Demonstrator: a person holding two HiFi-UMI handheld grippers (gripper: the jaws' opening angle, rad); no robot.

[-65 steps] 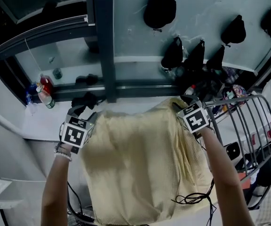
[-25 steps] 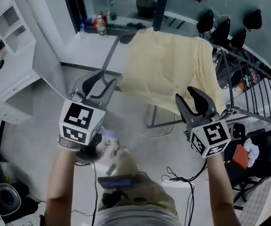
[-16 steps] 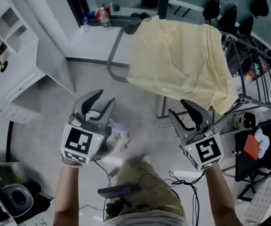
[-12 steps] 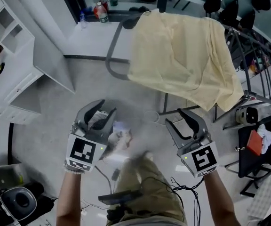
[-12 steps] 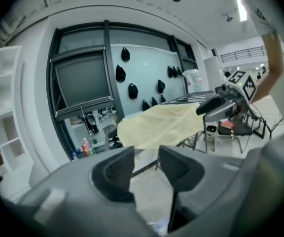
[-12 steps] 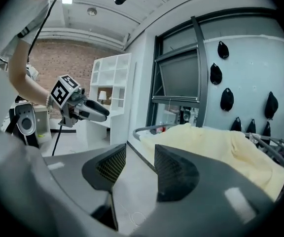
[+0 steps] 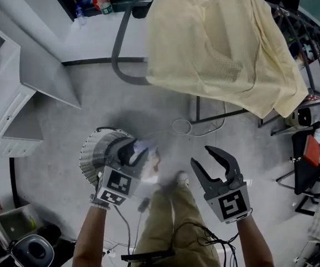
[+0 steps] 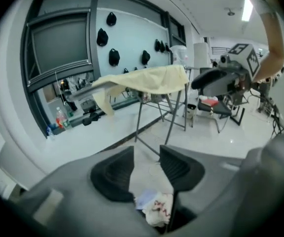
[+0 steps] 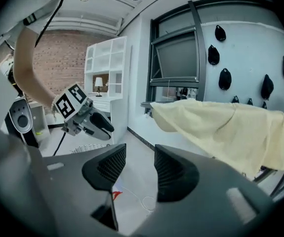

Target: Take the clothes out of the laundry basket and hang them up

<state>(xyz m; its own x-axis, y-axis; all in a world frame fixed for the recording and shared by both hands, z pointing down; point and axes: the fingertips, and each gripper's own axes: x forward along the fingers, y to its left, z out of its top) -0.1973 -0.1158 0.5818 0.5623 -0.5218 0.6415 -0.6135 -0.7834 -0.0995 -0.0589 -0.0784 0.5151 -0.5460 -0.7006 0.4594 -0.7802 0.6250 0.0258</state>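
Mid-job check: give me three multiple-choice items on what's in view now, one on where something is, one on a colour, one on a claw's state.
1. Where is the left claw?
A. on a chair seat
B. above the laundry basket
C. on a windowsill

2. What colour is the cloth draped over the drying rack?
A. pale yellow
B. red
C. black

3. How is the right claw?
A. shut on the cloth
B. shut on a hanger
C. open and empty

Answers:
1 B: the head view shows it over the basket, and its own view shows clothes below its jaws.
2 A: the cloth is pale yellow in all three views.
3 C: its jaws stand apart with only floor between them.
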